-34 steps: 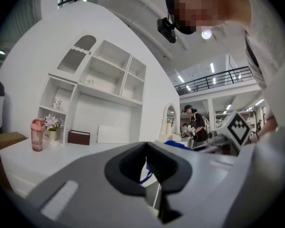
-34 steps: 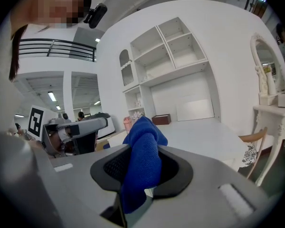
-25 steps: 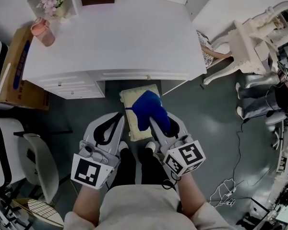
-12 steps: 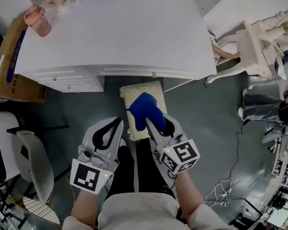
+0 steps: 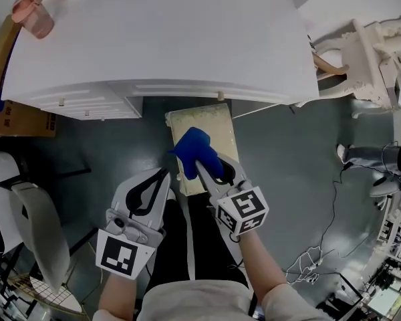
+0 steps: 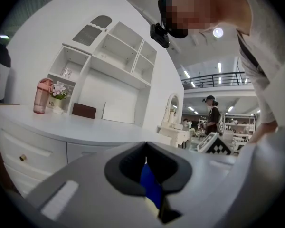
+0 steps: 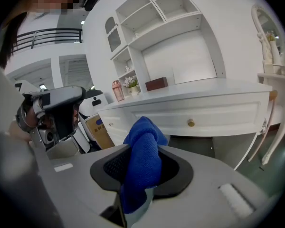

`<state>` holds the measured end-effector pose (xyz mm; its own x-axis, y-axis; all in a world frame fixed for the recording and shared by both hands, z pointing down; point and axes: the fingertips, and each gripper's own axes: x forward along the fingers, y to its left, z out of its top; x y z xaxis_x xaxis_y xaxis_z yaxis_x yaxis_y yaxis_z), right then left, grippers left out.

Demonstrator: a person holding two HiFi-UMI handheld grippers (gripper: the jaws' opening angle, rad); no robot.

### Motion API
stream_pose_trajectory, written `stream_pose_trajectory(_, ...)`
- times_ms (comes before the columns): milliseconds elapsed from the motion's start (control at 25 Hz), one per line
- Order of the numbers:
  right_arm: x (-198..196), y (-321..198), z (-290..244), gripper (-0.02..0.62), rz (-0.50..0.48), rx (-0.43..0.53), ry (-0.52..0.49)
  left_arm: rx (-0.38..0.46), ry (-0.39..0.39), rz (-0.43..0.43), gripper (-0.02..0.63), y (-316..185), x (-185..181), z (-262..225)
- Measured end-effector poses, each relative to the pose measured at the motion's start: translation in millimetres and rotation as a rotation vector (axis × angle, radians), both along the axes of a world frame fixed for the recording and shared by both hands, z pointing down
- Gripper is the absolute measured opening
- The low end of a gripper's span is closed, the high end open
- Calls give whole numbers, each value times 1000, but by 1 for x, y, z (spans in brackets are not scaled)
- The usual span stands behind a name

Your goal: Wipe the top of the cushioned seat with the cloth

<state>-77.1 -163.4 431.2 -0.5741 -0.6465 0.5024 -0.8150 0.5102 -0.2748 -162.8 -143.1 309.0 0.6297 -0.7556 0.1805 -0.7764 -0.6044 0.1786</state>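
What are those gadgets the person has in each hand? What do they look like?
Each hand carries a pale grey plastic tool, the left gripper and the right gripper. Both taper to two long jaws lined with black pads. At the back of each sits a white cube printed with black square markers. The person wears a pale short-sleeved top.

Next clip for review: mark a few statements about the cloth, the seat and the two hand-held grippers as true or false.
1. The right hand-held gripper is shut on the blue cloth. True.
2. In the head view, the cloth sits over the cushioned seat. True.
3. The left hand-held gripper also grips the cloth. False: its jaws are together on nothing, to the left of the seat.
4. The pink bottle stands on the floor. False: it stands on the white desk.
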Motion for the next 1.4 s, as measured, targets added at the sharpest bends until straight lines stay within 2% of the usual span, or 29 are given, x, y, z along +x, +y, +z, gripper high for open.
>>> stream_pose_trajectory(400,-15,-15,114,118,-35,-115,7,-15,-32,-37,0,-13,-13,63)
stream_pose_trajectory(720,-15,-26,187,120,-29,-211,24,-18,-30,-69,0,-20,-20,86)
stream_pose_trajectory(1160,-5,-38,251,128,-22,-296,102,-39,-39,-73,0,-29,-17,105)
stream_pose_trajectory(1400,-8,-42,259,184,-65,-282,164,-45,-43,-76,0,-33,-18,111)
